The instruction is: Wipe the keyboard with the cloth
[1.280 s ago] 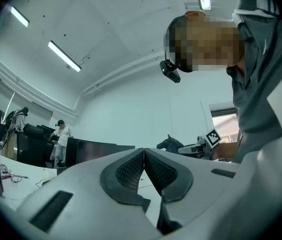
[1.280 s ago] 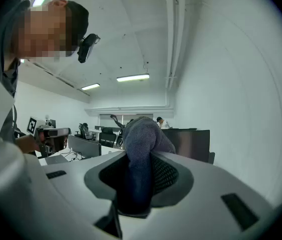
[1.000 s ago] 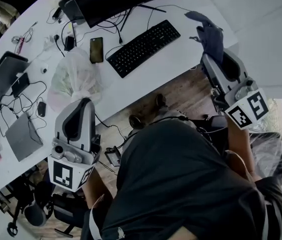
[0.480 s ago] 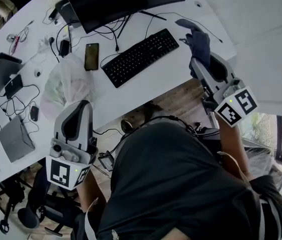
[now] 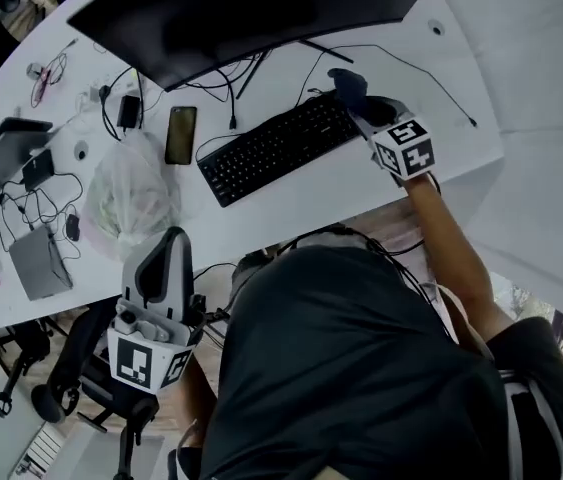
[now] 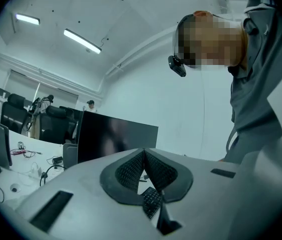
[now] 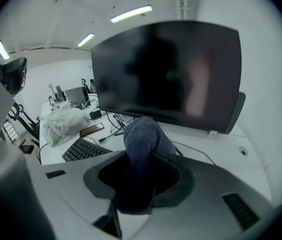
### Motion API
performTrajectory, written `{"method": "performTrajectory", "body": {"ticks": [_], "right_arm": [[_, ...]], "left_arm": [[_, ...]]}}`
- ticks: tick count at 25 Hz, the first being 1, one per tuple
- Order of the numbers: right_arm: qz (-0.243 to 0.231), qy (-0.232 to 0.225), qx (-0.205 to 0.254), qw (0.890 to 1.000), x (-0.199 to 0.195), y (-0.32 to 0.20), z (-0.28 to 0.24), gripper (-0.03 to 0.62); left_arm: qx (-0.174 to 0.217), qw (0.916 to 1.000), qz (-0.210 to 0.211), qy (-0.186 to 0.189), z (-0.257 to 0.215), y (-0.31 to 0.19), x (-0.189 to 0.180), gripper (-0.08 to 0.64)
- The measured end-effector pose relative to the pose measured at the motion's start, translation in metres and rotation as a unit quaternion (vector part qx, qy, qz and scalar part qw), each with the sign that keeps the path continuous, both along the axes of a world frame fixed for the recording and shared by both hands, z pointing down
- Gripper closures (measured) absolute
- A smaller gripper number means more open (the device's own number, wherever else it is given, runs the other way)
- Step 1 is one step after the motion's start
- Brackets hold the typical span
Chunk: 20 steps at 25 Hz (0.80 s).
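**Cloth at the keyboard's right end**

Head view: the right hand-held gripper [image 5: 359, 108] reaches out over the white surface [image 5: 291, 203] in the upper middle of the frame, clamped on a dark blue cloth [image 5: 347, 85]. The cloth sits at the right end of the black keyboard [image 5: 271, 150], which lies at a slant below the dark monitor [image 5: 251, 13]; whether cloth and keys touch cannot be told. A phone [image 5: 180, 135] lies just left of the keyboard, with a crumpled plastic bag [image 5: 131, 193] below it. The left hand-held gripper [image 5: 166, 243] is held at the lower left, off the surface's near edge and well apart from the keyboard.

Left gripper view: the jaws are pressed together with nothing between them (a sliver of keyboard [image 6: 152, 201] shows through the gap beneath the pads). The monitor [image 6: 115, 141] stands behind.

Right gripper view: the cloth [image 7: 142, 149] is bunched between the jaws and rises above them in a rounded fold. The keyboard [image 7: 83, 150] lies to its lower left, and the monitor [image 7: 171, 74] fills the upper right.
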State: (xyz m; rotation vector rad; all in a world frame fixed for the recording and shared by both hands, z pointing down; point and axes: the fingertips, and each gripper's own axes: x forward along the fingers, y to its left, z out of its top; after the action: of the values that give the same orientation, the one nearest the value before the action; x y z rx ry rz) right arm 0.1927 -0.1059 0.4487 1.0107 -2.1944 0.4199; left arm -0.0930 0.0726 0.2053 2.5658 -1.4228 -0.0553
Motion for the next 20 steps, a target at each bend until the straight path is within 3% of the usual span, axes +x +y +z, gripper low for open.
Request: {"method": "performTrajectory", "body": {"ticks": [3,6,11,13,16,18,20], "right_arm": [[-0.026,0.029,-0.061,0.997,0.005,-0.028,0.076,0.465],[-0.039,0.056,-0.128,0.989,0.021,-0.013,0.134,0.465],[-0.058,0.051,-0.199,0.977,0.036,0.065,0.145,0.466],[-0.060,0.028,-0.179,0.982,0.029,0.053,0.132,0.466],[-0.059,0.008,-0.095,0.994,0.011,-0.005,0.119,0.466],[-0.070,0.014,-0.102,0.992,0.002,-0.021,0.131,0.466],[-0.081,0.017,-0.153,0.985,-0.001,0.010,0.140,0.466]], "left_arm": [[-0.012,0.9994,-0.031,-0.009,0.003,-0.011,0.016,0.554],[-0.031,0.9985,-0.045,-0.008,0.010,-0.018,0.031,0.554],[-0.048,0.9978,-0.043,-0.013,0.019,-0.029,0.046,0.554],[-0.052,0.9980,-0.035,-0.012,0.020,-0.035,0.053,0.554],[-0.054,0.9982,-0.019,-0.018,0.019,-0.042,0.068,0.554],[-0.049,0.9985,-0.011,-0.022,0.017,-0.047,0.077,0.554],[-0.044,0.9986,-0.006,-0.028,0.012,-0.047,0.083,0.554]]}}
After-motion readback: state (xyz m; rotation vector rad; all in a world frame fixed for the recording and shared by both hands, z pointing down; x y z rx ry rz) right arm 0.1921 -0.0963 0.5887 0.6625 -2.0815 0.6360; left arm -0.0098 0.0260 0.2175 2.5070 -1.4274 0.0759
